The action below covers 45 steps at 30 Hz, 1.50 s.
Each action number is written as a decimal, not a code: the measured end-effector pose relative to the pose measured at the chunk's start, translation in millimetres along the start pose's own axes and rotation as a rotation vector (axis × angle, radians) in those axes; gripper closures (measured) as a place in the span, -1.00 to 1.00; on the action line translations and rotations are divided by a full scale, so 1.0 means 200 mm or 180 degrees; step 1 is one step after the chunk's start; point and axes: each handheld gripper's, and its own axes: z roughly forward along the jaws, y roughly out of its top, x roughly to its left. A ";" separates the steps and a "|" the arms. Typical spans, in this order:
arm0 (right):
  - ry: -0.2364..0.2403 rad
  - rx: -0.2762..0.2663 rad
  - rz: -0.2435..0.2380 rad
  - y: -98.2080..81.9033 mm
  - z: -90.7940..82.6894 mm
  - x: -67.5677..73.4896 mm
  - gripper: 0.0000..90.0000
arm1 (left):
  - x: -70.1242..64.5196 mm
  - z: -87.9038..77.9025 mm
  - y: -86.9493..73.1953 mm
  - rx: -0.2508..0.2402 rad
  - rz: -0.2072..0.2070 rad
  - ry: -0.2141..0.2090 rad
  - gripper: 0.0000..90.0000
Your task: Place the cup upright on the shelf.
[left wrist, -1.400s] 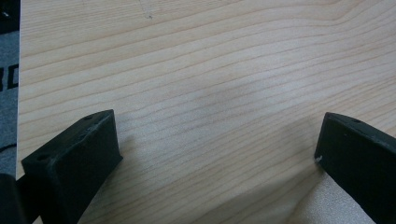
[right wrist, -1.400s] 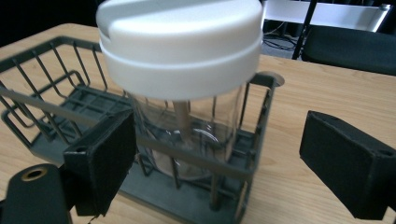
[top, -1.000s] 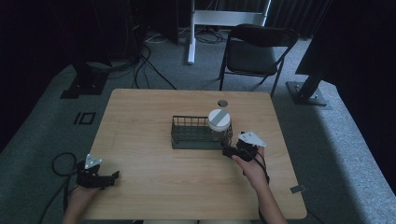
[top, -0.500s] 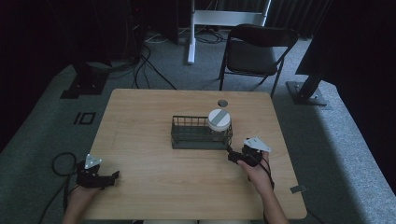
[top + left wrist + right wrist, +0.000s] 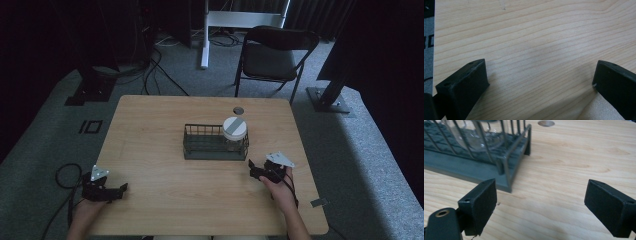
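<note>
Wooden table (image 5: 160,150) fills the high view: the wire rack (image 5: 215,143), long axis crosswise, holds 1 white-lidded jar (image 5: 234,131) at its right end, just ahead-left of the right gripper (image 5: 260,170); the left gripper (image 5: 112,191) sits well apart. Left gripper view: jaws wide, empty. Right gripper view: jaws wide, empty, rack corner (image 5: 509,170) just ahead-left.

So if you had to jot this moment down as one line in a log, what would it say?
left gripper: open, empty, near table corner | right gripper: open, empty, by wire rack | glass jar: upright in rack's right end, white lid on
</note>
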 end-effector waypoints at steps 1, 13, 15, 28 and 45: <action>-0.0019 0.0003 0.0000 -0.01 0.00 -0.01 -0.76 | 0.00 0.00 0.00 0.0000 0.0000 0.0000 -1.00; -0.0227 0.0161 0.0129 -0.06 0.00 -0.10 -0.76 | 0.00 0.00 0.00 -0.0001 0.0000 0.0000 -1.00; -0.0264 0.0214 0.0173 -0.06 0.00 -0.11 -0.76 | 0.00 0.00 0.00 0.0000 -0.0001 0.0000 -1.00; -0.0452 0.0557 0.0311 -0.08 0.00 -0.19 -0.76 | 0.00 0.00 0.00 0.0000 -0.0001 0.0000 -1.00; -0.0302 0.0745 0.0239 -0.09 0.00 -0.19 -0.76 | 0.00 0.00 0.00 0.0000 0.0000 0.0001 -1.00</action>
